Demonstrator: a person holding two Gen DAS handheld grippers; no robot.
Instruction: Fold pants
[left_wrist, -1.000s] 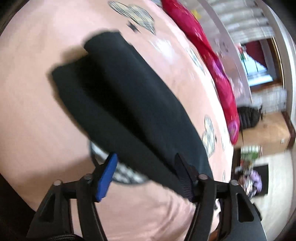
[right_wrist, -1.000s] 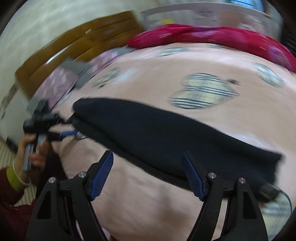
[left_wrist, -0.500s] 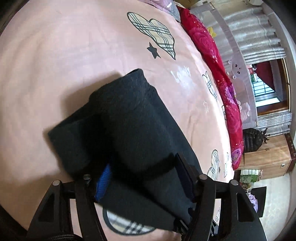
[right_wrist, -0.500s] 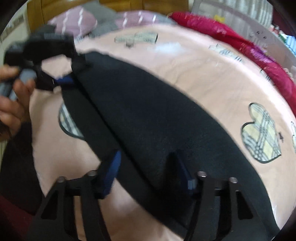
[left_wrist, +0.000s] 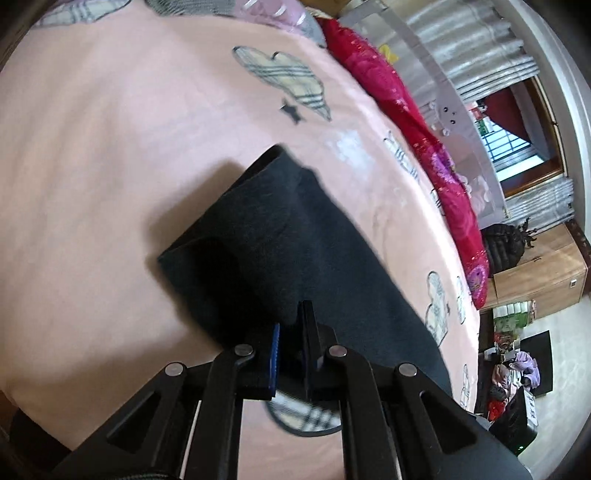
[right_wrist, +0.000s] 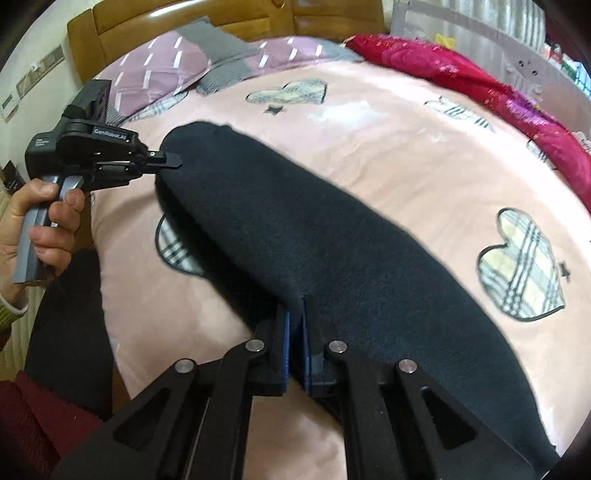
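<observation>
The black pants (right_wrist: 332, 240) lie lengthwise on the pink bed sheet (right_wrist: 406, 155), folded leg on leg. My right gripper (right_wrist: 294, 325) is shut on the near edge of the pants around their middle. My left gripper (left_wrist: 291, 332) is shut on the near edge at the pants' end (left_wrist: 266, 221), and it also shows in the right wrist view (right_wrist: 173, 160) at the far left end of the pants, held by a hand. The cloth rises a little off the sheet at both grips.
A red blanket (right_wrist: 480, 85) runs along the bed's far side. Purple and grey pillows (right_wrist: 177, 70) lie by the wooden headboard (right_wrist: 184, 22). Plaid heart prints (right_wrist: 524, 273) mark the sheet. A wooden cabinet (left_wrist: 539, 277) and floor clutter stand beyond the bed.
Both grippers were open over the pants' near edge. They have closed on the cloth, the left at the end, the right at the middle, and the edge lifts slightly.
</observation>
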